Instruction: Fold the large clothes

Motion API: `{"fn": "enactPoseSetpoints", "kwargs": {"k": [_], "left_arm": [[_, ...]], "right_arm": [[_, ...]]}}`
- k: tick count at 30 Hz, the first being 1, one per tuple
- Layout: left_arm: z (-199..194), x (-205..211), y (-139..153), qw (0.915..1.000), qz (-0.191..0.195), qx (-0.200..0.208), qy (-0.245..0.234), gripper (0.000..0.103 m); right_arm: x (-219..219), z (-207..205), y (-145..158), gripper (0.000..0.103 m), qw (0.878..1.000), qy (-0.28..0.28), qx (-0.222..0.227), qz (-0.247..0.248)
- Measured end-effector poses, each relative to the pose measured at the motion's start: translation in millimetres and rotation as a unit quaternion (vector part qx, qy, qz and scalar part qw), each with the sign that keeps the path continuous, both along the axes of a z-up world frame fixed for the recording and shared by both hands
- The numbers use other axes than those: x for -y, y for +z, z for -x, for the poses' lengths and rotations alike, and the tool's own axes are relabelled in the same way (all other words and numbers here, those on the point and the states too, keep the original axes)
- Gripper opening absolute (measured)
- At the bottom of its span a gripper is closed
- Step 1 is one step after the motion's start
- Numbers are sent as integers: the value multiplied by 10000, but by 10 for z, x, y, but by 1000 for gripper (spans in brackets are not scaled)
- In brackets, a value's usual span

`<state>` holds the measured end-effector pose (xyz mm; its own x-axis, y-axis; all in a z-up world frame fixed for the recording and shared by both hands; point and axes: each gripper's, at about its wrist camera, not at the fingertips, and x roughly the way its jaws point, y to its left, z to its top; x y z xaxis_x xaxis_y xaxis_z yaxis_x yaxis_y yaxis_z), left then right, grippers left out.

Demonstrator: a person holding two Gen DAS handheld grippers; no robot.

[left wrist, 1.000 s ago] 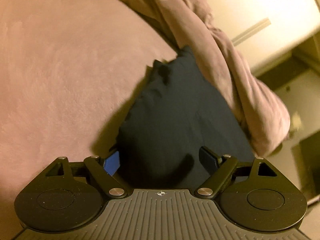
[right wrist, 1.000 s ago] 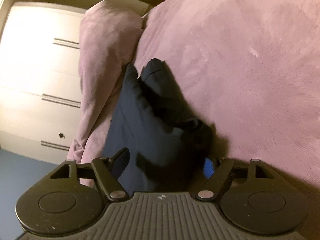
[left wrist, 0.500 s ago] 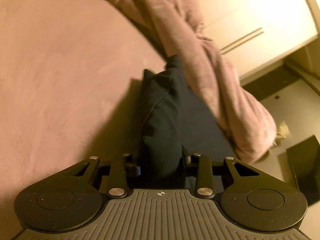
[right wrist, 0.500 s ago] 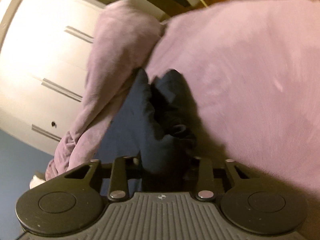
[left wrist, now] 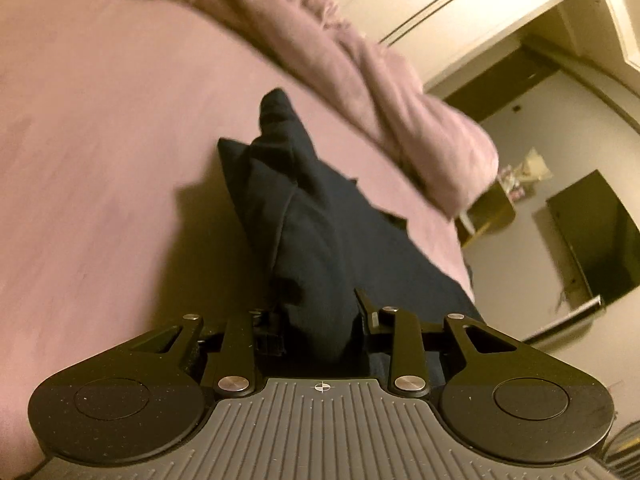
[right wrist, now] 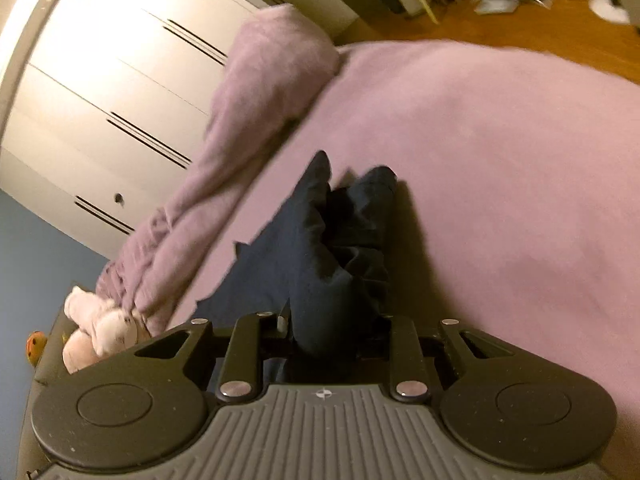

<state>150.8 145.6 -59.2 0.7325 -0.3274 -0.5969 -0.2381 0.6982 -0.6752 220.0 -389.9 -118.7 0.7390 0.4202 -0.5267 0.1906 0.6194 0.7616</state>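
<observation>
We're over a wide bed [left wrist: 100, 128] under a soft, napped mauve cover, pale flat-fronted wardrobe doors [right wrist: 100, 80] behind it. A bunched mauve fleece blanket [left wrist: 360, 80] runs along the bed's far edge. The dark navy garment [left wrist: 304, 216], a matte, limp woven cloth, lies on the bed just this side of that blanket, gathered into a peaked ridge. The left tool [left wrist: 316, 320] has just been closing and now pinches a thick fold of the navy cloth; the right tool [right wrist: 332, 328] has just closed too, and it also grips a wad of it.

Here's our worry: each bite looks like several layers bunched together, so an inner layer could slip free and spoil the fold line. The free end trails on the grippy nap and may drag or twist. It could also snag the blanket beside it.
</observation>
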Motion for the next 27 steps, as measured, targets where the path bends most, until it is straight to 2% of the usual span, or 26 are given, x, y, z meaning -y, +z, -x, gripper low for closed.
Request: {"fn": "enactPoseSetpoints", "kwargs": {"k": [3,5,6,7,10,12,14,17,19,22,25,27], "left_arm": [[405,79,-171,9992,13,-391,119,37],[510,87,-304,9974,-82,-633,326,40],[536,82,-341,9957,-185,-765,479,39],[554,69,-347,9947,-200,-817,598,41],[620,32,-194,9923,-361,-721,940,44],[654,57,-25,9884,-891,-577,1082,50],[642,98,124,9832,-1366,-403,1144,53],[504,286,220,9799,-1730,-235,961,55],[301,468,242,9779,-1934,-54,795,58],[-104,829,168,9684,-2413,298,564,62],[-568,1145,-62,9432,-3228,634,475,66],[-805,1247,-253,9290,-3641,576,340,66]], "right_arm": [[77,504,-92,26,9993,-44,-354,-94],[125,668,-139,29,9987,0,-498,-71],[154,697,-143,35,9983,3,-577,6],[176,696,-135,43,9976,2,-695,61],[326,759,14,48,9953,-205,-938,143],[402,855,195,55,9934,-454,-855,608],[380,876,404,58,9904,-517,-512,1176],[71,686,621,57,9842,26,59,1771],[-356,451,713,57,9705,688,508,2253],[-1005,40,639,57,9430,1513,948,2810],[-1522,-416,394,55,9120,1822,989,3539],[-1661,-724,199,53,9006,1773,845,3877]]}}
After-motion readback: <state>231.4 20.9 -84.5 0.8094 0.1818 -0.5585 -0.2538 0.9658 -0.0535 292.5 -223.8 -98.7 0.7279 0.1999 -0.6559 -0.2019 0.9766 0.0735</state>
